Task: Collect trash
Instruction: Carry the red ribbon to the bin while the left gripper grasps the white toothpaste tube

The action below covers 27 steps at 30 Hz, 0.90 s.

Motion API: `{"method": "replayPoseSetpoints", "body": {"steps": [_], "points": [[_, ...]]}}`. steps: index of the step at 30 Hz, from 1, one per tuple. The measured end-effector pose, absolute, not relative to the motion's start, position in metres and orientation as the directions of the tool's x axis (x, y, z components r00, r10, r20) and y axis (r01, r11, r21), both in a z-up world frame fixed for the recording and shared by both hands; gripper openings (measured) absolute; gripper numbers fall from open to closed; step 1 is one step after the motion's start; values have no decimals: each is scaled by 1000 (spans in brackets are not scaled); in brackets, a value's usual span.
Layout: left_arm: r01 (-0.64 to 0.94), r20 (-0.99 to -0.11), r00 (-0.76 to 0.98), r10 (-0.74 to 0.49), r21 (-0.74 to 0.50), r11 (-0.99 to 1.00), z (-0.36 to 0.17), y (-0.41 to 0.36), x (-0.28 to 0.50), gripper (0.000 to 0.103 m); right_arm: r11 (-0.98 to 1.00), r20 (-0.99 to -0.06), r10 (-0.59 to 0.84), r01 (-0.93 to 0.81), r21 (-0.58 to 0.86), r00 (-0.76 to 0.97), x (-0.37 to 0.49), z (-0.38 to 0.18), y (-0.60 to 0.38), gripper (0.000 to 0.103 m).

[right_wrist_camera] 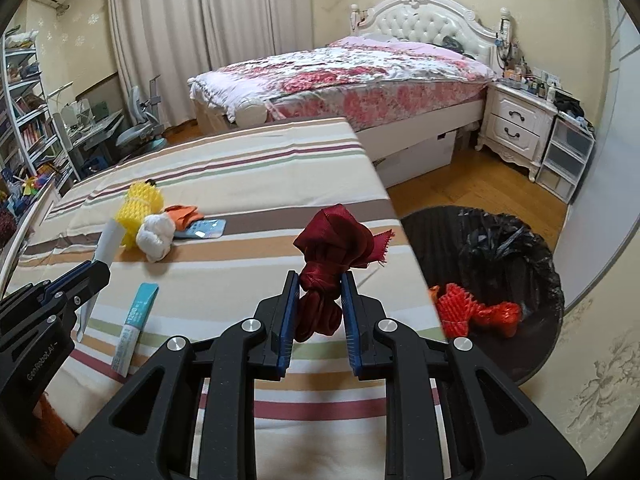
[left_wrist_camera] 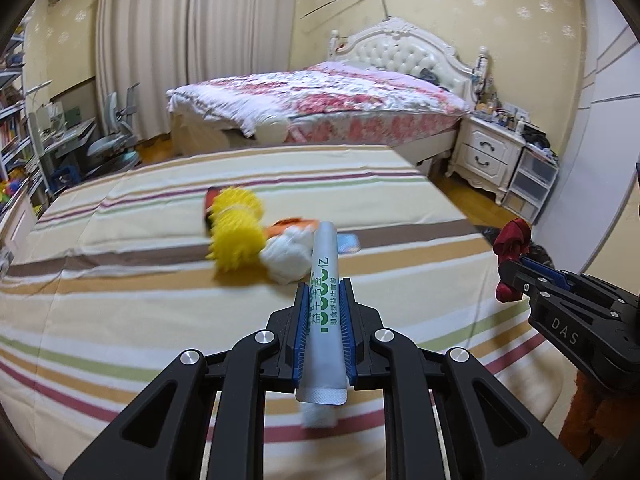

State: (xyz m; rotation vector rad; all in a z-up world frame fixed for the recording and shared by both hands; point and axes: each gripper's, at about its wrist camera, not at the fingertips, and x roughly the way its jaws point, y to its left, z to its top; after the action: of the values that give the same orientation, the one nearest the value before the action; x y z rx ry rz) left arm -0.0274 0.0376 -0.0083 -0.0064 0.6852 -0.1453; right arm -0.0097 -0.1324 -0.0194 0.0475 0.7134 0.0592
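My left gripper (left_wrist_camera: 325, 286) is shut on a long white sachet (left_wrist_camera: 323, 316) with green print, held above the striped sheet (left_wrist_camera: 120, 320). My right gripper (right_wrist_camera: 319, 280) is shut on a crumpled dark red cloth (right_wrist_camera: 334, 248); from the left wrist view the same red cloth (left_wrist_camera: 512, 246) shows at the right. Left on the sheet lie a yellow foam net (right_wrist_camera: 140, 208), a white wad (right_wrist_camera: 156, 238), an orange scrap (right_wrist_camera: 182, 213), a blue packet (right_wrist_camera: 206, 229) and a teal-and-white sachet (right_wrist_camera: 134, 326). The black-lined bin (right_wrist_camera: 500, 248) stands on the floor at the right, with red foam netting (right_wrist_camera: 472, 312) inside.
The striped surface ends at an edge (right_wrist_camera: 404, 248) beside the bin. Behind it stands a bed with a floral cover (right_wrist_camera: 360, 76), a white nightstand (right_wrist_camera: 516, 124) and plastic drawers (right_wrist_camera: 568, 160). A desk, chair (right_wrist_camera: 140, 124) and bookshelves (right_wrist_camera: 24, 120) fill the left side.
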Motion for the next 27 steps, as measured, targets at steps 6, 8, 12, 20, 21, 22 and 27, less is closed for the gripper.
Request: {"method": "replayPoseSetpoints", "body": {"steps": [6,8,12,20,21,22,27], "points": [[235,-606,764,-220,-57,970,0,-12,-6,16,995,-643,-29,84,56,765,2,-17,-179,21],[261,-607,756,-245,-64,963,1,-23,4,16,991,-641,-60,120,50,765,6,-18,-194,21],[318,-614,734,-290,-66,946,-2,-55,23,16,984,-645,-106,174,42,757,13,-23,-218,21],[389,-630,704,-328,-44,920,-15,-102,47,16,967,-667,-138,247,70,732,25,-38,-252,21],[393,-634,701,-327,-40,919,-17,-107,51,16,965,-669,-140,252,72,729,26,-39,-254,21],[396,-637,698,-327,-38,917,-18,-110,54,16,964,-671,-144,257,71,727,28,-41,-256,21],[405,-650,690,-319,-19,914,-26,-127,64,16,958,-679,-168,281,59,715,32,-47,-262,21]]}}
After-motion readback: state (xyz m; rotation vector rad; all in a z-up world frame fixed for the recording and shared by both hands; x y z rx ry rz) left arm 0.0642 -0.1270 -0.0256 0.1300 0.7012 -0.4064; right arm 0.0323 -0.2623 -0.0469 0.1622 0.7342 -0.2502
